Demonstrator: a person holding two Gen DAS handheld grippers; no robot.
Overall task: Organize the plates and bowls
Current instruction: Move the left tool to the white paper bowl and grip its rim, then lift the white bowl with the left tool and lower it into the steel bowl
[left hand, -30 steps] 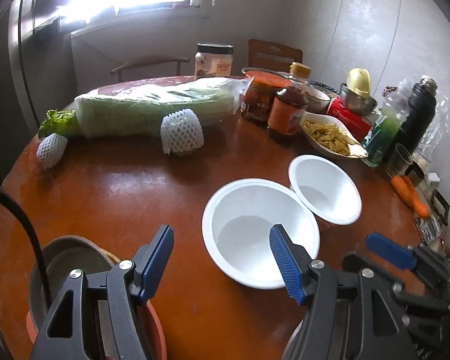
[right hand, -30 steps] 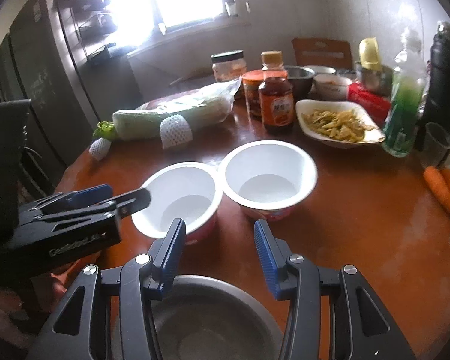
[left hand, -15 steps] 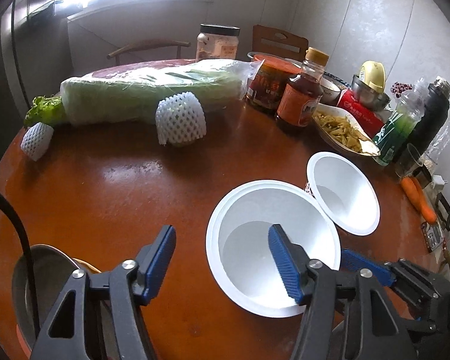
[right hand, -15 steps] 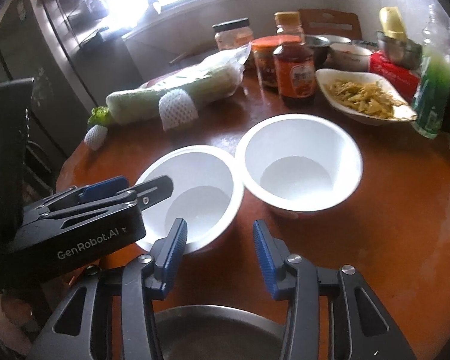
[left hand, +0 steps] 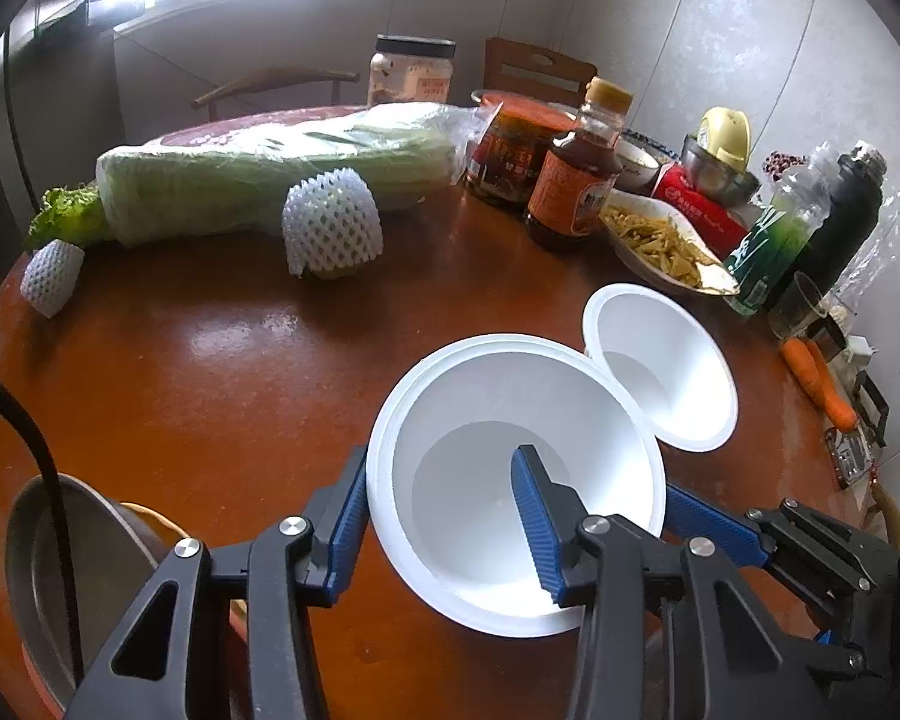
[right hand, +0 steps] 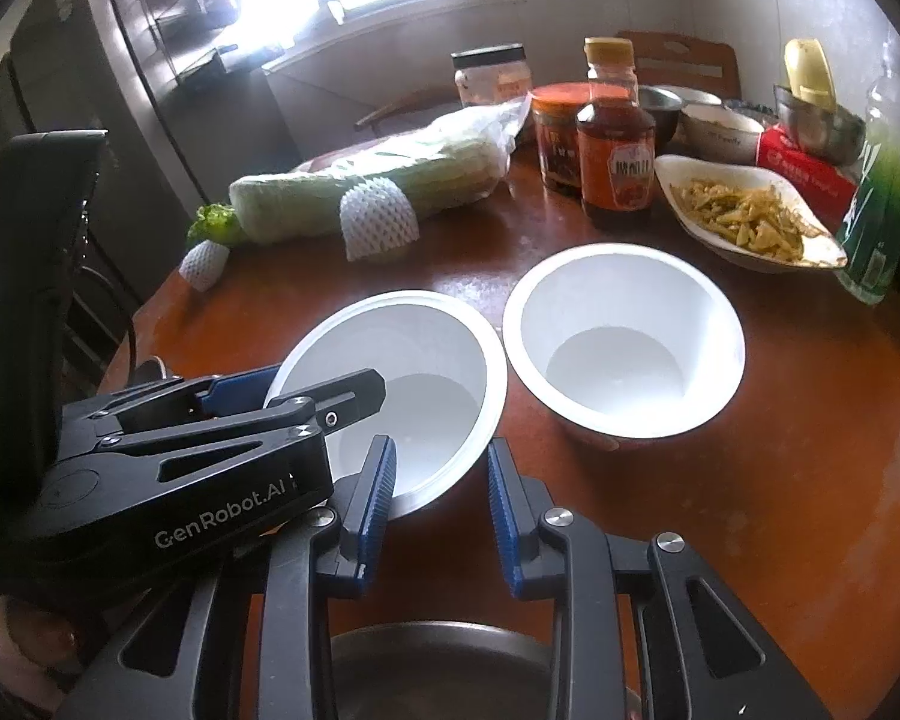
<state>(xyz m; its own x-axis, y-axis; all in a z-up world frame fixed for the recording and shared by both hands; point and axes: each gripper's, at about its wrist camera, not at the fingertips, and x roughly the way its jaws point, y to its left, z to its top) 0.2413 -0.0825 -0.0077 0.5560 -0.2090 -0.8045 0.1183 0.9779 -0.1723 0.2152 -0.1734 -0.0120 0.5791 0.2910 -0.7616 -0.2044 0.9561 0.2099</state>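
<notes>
**Item: near white bowl** (left hand: 510, 420). It stands on the round table (left hand: 210, 396), close in front of both claws. Its far rim touches or overlaps the second white bowl (left hand: 660, 360).

**Left gripper** (left hand: 441, 462). It straddles the near bowl's wall, one pad at the outer rim and the other inside. We record its jaws as having just been closing, now partly shut with the wall between them. We cannot tell whether the pads already bite.

**Right gripper** (right hand: 441, 447). It is narrowed around the same bowl's near-right rim, with one finger over the inside and one outside. Its jaws have also just been closing. Here too we cannot tell if the grip is firm.

**Steel bowl** (left hand: 36, 540). It sits at the table's near edge, below the claws.

**Progress.** We judge the task to be at an early stage. Nothing is stacked yet and both white bowls sit side by side. What remains is probably to lift the near bowl, nest it with its partner or the steel bowl, and then sort the rest.

**Change from a second ago.** Both claws were then wider and short of the bowl. They now sit on its rim, and the bowl fills more of each view. The rest of the table is unchanged.
</notes>
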